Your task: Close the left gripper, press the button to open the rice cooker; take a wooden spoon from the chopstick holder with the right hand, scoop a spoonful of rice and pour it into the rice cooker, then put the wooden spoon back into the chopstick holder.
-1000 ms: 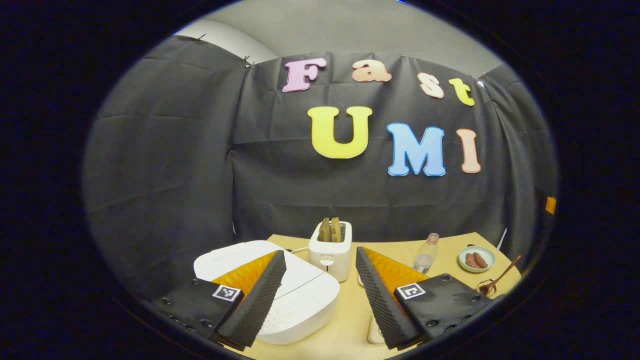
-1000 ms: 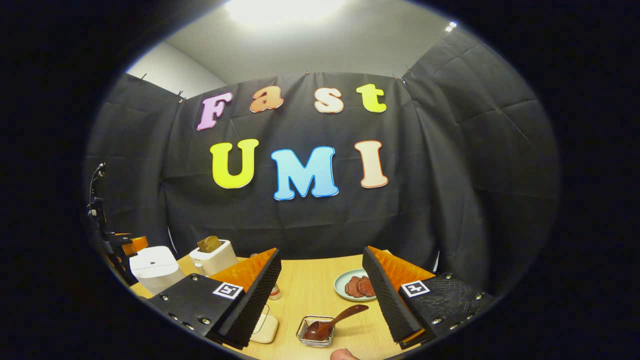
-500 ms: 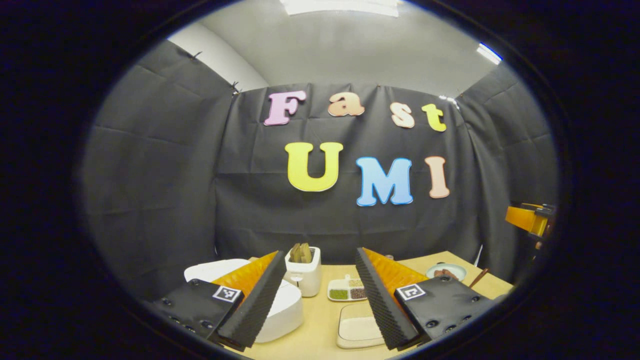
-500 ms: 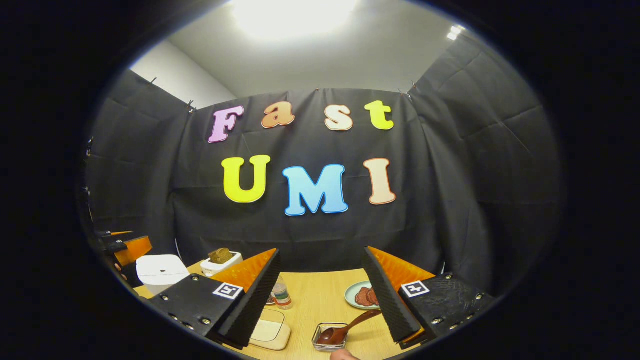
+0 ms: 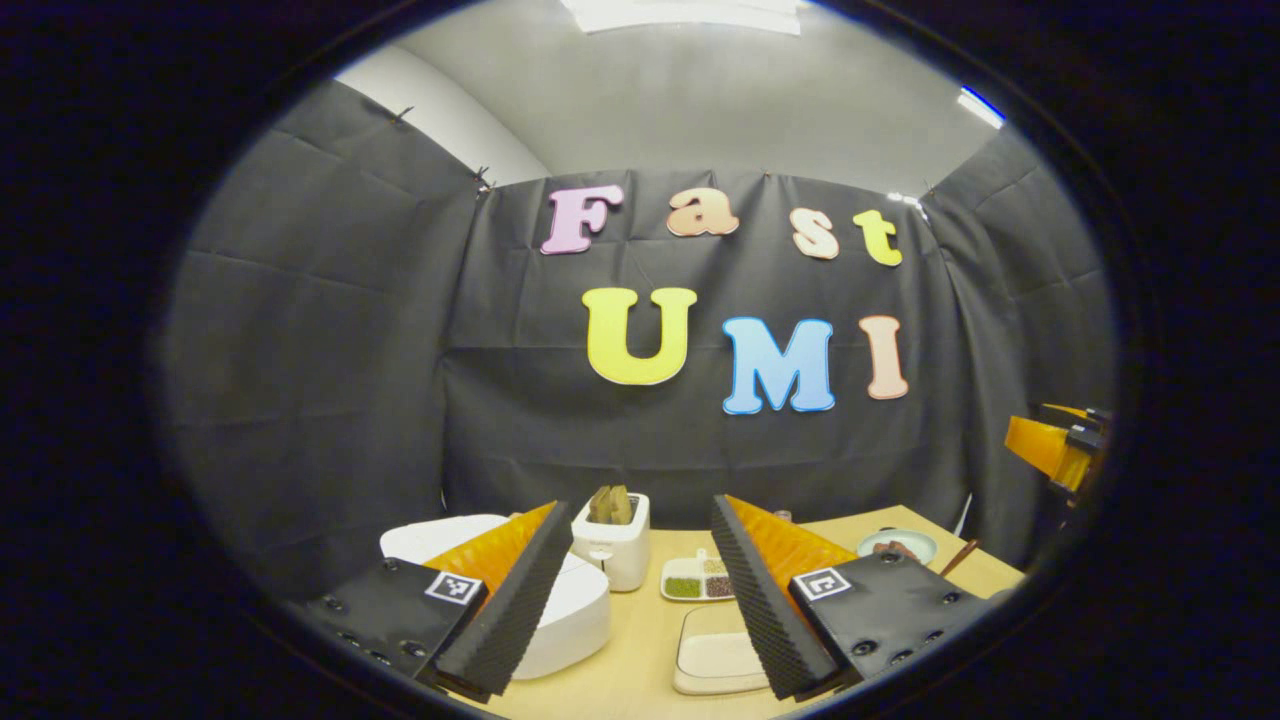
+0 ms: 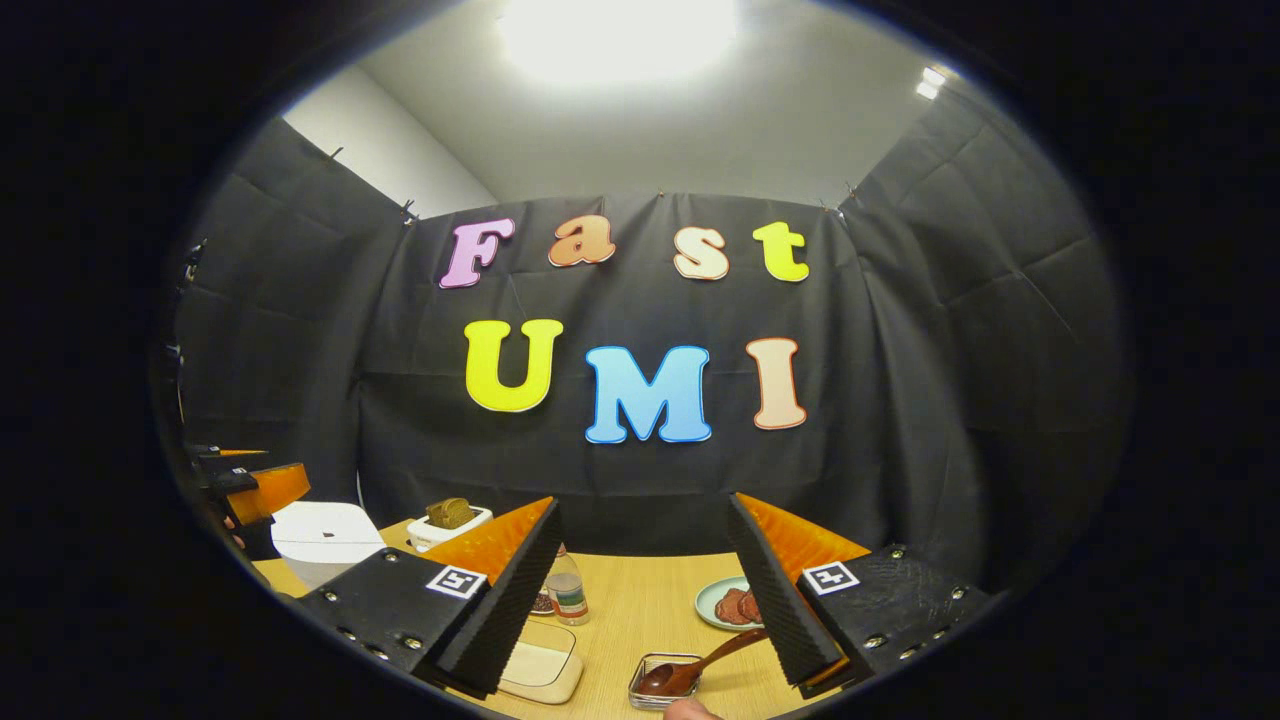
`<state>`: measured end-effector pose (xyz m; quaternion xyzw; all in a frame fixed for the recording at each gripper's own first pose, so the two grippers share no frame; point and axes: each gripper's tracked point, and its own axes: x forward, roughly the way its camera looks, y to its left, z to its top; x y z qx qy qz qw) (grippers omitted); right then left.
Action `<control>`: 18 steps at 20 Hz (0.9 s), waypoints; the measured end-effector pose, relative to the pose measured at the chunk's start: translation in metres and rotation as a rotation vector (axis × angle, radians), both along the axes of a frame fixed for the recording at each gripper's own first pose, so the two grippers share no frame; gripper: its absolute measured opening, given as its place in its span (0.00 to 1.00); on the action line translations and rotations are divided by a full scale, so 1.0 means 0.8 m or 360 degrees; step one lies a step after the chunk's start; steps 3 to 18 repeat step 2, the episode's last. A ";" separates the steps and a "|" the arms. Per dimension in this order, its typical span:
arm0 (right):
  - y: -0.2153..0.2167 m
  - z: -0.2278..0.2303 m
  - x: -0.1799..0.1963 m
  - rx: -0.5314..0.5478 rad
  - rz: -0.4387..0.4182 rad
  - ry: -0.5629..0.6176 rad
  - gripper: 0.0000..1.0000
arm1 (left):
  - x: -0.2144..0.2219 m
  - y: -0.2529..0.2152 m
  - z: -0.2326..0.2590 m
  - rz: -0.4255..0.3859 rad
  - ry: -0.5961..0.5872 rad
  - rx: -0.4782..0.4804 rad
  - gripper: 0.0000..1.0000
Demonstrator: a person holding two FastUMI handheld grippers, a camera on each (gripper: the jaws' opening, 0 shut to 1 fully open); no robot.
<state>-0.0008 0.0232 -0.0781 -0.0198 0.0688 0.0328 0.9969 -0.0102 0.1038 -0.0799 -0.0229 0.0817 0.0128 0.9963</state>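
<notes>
Presently, by item:

Left gripper (image 5: 632,600): jaws spread, holding nothing. Its view has tilted up and drawn back over the last second, so the rice cooker (image 5: 575,610) now sits lower and smaller; lid down.

Right gripper (image 6: 640,600): jaws spread, holding nothing; likewise raised slightly.

Wooden spoon (image 6: 690,672): bowl resting in a small clear glass holder (image 6: 660,682), handle leaning right. Unmoved.

Rice: pale grains in a shallow tray (image 5: 715,655), beside the cooker.

Judgement: lid down, spoon stowed. This fits either the button press to come or the job completed.

Tabletop (image 6: 630,610): light wood. Also carries toaster (image 5: 612,540), divided dish of beans (image 5: 695,582), bottle (image 6: 568,592), plate (image 6: 722,608).

Room: black cloth walls, white ceiling with lights.
</notes>
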 end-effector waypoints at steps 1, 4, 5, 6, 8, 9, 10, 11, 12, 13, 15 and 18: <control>0.002 -0.004 0.007 -0.0022 0.0028 -0.0005 0.99 | -0.001 0.003 0.002 0.0004 -0.0009 0.0002 0.99; 0.007 -0.005 0.005 -0.0047 0.0051 -0.0005 0.99 | -0.002 0.005 0.004 0.0011 -0.0016 -0.0001 0.97; 0.007 -0.005 0.005 -0.0047 0.0051 -0.0005 0.99 | -0.002 0.005 0.004 0.0011 -0.0016 -0.0001 0.97; 0.007 -0.005 0.005 -0.0047 0.0051 -0.0005 0.99 | -0.002 0.005 0.004 0.0011 -0.0016 -0.0001 0.97; 0.007 -0.005 0.005 -0.0047 0.0051 -0.0005 0.99 | -0.002 0.005 0.004 0.0011 -0.0016 -0.0001 0.97; 0.007 -0.005 0.005 -0.0047 0.0051 -0.0005 0.99 | -0.002 0.005 0.004 0.0011 -0.0016 -0.0001 0.97; 0.007 -0.005 0.005 -0.0047 0.0051 -0.0005 0.99 | -0.002 0.005 0.004 0.0011 -0.0016 -0.0001 0.97; 0.007 -0.005 0.005 -0.0047 0.0051 -0.0005 0.99 | -0.002 0.005 0.004 0.0011 -0.0016 -0.0001 0.97; 0.007 -0.005 0.005 -0.0047 0.0051 -0.0005 0.99 | -0.002 0.005 0.004 0.0011 -0.0016 -0.0001 0.97; 0.007 -0.005 0.005 -0.0047 0.0051 -0.0005 0.99 | -0.002 0.005 0.004 0.0011 -0.0016 -0.0001 0.97; 0.007 -0.005 0.005 -0.0047 0.0051 -0.0005 0.99 | -0.002 0.005 0.004 0.0011 -0.0016 -0.0001 0.97; 0.007 -0.005 0.005 -0.0047 0.0051 -0.0005 0.99 | -0.002 0.005 0.004 0.0011 -0.0016 -0.0001 0.97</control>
